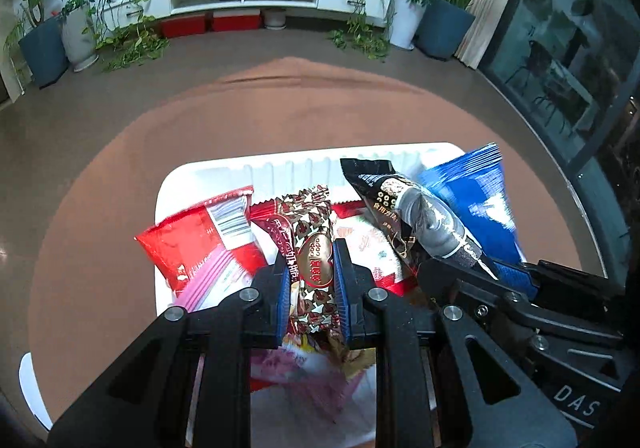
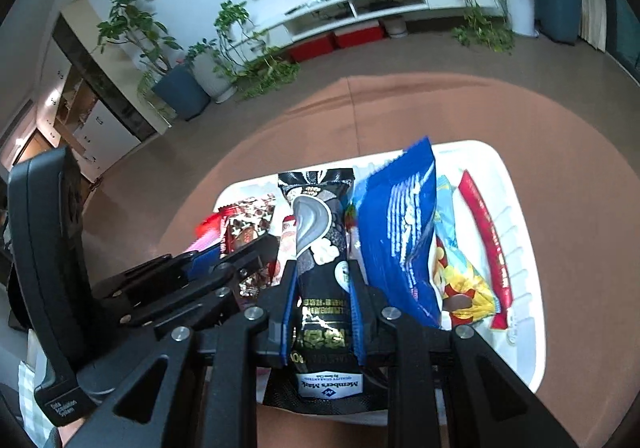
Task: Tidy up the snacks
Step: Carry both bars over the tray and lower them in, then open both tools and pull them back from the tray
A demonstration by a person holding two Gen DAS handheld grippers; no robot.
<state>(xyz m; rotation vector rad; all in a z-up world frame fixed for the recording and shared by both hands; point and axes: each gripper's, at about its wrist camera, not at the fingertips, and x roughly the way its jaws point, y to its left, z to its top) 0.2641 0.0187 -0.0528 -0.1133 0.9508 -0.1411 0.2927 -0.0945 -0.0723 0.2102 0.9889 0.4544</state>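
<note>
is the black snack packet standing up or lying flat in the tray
Standing upright: the black packet is pinched between the right gripper fingers above the white tray.

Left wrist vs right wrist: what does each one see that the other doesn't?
Left wrist only: the red packet with a barcode at the tray's left, and a glass door on the right.

Right wrist only: the yellow-and-blue snack bag, the long red stick packet, and a wooden cabinet at left.

Both: white tray, left gripper clamping the brown patterned snack, right gripper clamping the black packet, blue bag.
</note>
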